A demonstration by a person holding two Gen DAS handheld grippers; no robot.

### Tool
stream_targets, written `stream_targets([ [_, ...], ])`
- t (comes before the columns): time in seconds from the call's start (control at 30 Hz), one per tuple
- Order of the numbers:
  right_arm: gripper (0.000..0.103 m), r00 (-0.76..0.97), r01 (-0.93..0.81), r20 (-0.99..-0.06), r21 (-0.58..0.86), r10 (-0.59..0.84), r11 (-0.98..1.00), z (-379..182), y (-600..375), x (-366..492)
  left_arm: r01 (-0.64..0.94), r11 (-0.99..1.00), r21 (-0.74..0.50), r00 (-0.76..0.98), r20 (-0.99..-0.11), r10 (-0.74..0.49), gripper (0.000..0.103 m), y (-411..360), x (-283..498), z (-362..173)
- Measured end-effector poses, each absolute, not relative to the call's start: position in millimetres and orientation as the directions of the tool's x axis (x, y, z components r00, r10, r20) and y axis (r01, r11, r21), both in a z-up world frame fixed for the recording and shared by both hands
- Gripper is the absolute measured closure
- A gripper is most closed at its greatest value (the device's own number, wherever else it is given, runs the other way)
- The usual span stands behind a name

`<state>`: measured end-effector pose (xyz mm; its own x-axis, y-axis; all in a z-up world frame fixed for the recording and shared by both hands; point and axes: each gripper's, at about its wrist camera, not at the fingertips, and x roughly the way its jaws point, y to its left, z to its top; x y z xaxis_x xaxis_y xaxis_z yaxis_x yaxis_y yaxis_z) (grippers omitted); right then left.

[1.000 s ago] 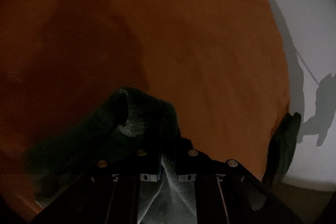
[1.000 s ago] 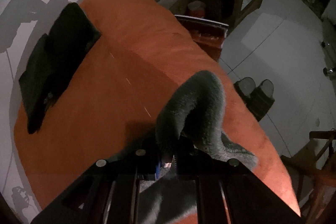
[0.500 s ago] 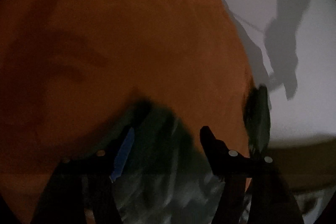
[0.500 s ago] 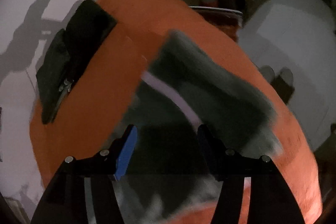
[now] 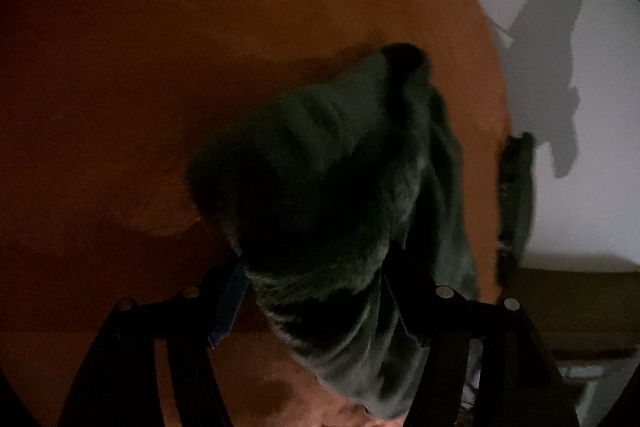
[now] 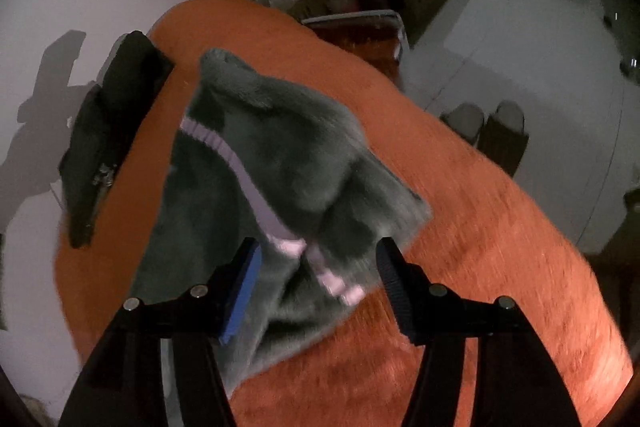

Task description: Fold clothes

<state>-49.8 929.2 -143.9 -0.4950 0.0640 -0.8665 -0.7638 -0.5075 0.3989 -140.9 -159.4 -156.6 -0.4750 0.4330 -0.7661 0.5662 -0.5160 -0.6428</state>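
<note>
Both grippers, left (image 5: 316,291) and right (image 6: 318,283), have let go since a second ago; jaws gape over the grey fleece garment (image 6: 280,187), dropped onto the orange bed (image 6: 480,267) for folding.

Grey fleece garment (image 6: 280,187) lies bunched on orange cover (image 6: 460,267), part-folded w/ upper layer flopped over lower one. Fabric plush, fuzzy, dark grey; looks near green-black in dim left wrist view (image 5: 340,187). Pale lilac ribbed trim (image 6: 240,167) runs diagonally across it in right wrist view, showing again as short strip near lower edge. One corner sticks up toward far end of cover, slightly rumpled; near edge spreads flat toward cam. Edges a bit motion-blurred.

Second item, black folded garment (image 6: 108,139), lies at far left edge of cover, well apart from grey one, w/ small metal bit, maybe zip, visible on it.
</note>
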Motion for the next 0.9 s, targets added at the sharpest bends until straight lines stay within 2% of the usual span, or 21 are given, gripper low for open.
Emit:
stream_targets([
  [0.1,0.045,-0.506,-0.745,-0.861,0.402,0.057,-0.532,-153,935,-75,0.579,-0.519,-0.629,-0.489,-0.777,0.396,0.033,-161,-140,-153],
  [0.13,0.049,-0.498,-0.750,-0.865,0.393,0.063,-0.531,-157,938,-80,0.583,-0.520,-0.624,-0.493,-0.781,0.384,0.033,-161,-140,-151],
  [0.17,0.072,-0.486,-0.766,-0.871,0.381,0.078,-0.518,-160,940,-82,0.593,-0.528,-0.608,-0.498,-0.792,0.352,0.038,-162,-137,-152],
  [0.2,0.085,-0.473,-0.782,-0.876,0.368,0.094,-0.503,-163,942,-85,0.604,-0.535,-0.590,-0.503,-0.803,0.319,0.047,-162,-134,-153],
  [0.23,0.085,-0.476,-0.792,-0.875,0.380,0.093,-0.478,-163,943,-82,0.612,-0.540,-0.578,-0.501,-0.812,0.300,0.062,-164,-132,-153],
  [0.27,0.085,-0.487,-0.794,-0.868,0.393,0.099,-0.464,-157,941,-76,0.609,-0.542,-0.579,-0.511,-0.809,0.290,0.070,-166,-129,-150],
  [0.37,0.085,-0.511,-0.793,-0.849,0.405,0.135,-0.455,-133,934,-56,0.598,-0.543,-0.589,-0.542,-0.797,0.267,0.078,-174,-121,-139],
  [0.47,0.085,-0.520,-0.786,-0.840,0.401,0.152,-0.470,-120,927,-39,0.578,-0.538,-0.614,-0.584,-0.771,0.253,0.079,-200,-121,-118],
  [0.53,0.082,-0.517,-0.787,-0.849,0.420,0.112,-0.452,-130,929,-33,0.565,-0.553,-0.612,-0.587,-0.770,0.251,0.079,-217,-125,-113],
  [0.6,0.061,-0.493,-0.796,-0.869,0.431,0.043,-0.424,-152,933,-29,0.571,-0.554,-0.606,-0.562,-0.780,0.273,0.079,-227,-129,-122],
  [0.67,0.049,-0.483,-0.810,-0.875,0.456,-0.021,-0.369,-177,936,-20,0.569,-0.529,-0.630,-0.543,-0.771,0.333,0.077,-230,-127,-134],
  [0.73,0.044,-0.532,-0.794,-0.845,0.523,-0.063,-0.309,-189,934,-6,0.555,-0.489,-0.673,-0.541,-0.738,0.403,0.074,-230,-119,-141],
  [0.8,0.038,-0.557,-0.771,-0.826,0.551,-0.080,-0.319,-191,932,-6,0.551,-0.455,-0.699,-0.563,-0.714,0.416,0.062,-230,-109,-142],
  [0.83,0.038,-0.563,-0.764,-0.822,0.555,-0.079,-0.327,-192,932,-8,0.546,-0.435,-0.716,-0.574,-0.698,0.429,0.058,-229,-110,-145],
  [0.9,0.039,-0.599,-0.737,-0.798,0.581,-0.062,-0.345,-193,934,-19,0.554,-0.411,-0.724,-0.582,-0.690,0.431,0.055,-232,-110,-151],
])
